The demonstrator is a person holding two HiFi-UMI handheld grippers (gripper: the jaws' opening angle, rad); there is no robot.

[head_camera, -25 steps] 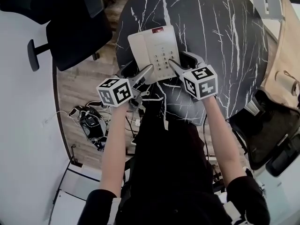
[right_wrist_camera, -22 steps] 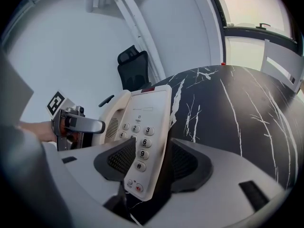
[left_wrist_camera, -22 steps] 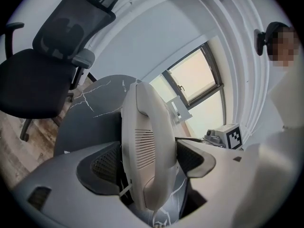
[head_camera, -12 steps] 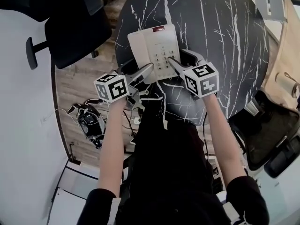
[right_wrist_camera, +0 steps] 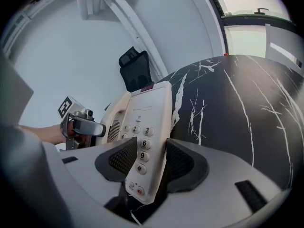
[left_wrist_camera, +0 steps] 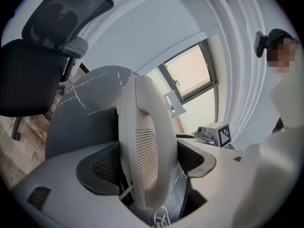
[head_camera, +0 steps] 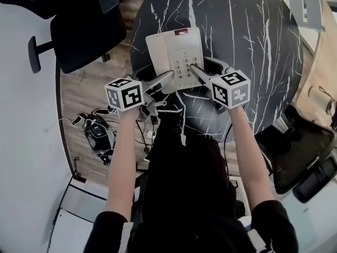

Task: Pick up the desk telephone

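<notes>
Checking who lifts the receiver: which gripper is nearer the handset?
Left. The left gripper has the handset between its jaws. The right gripper is beside it, its jaws closing around the keypad edge.

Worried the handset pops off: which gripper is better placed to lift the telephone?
Probably the right gripper: its jaws are closing around the keypad edge of the desk telephone, while the left gripper straddles only the handset.
</notes>
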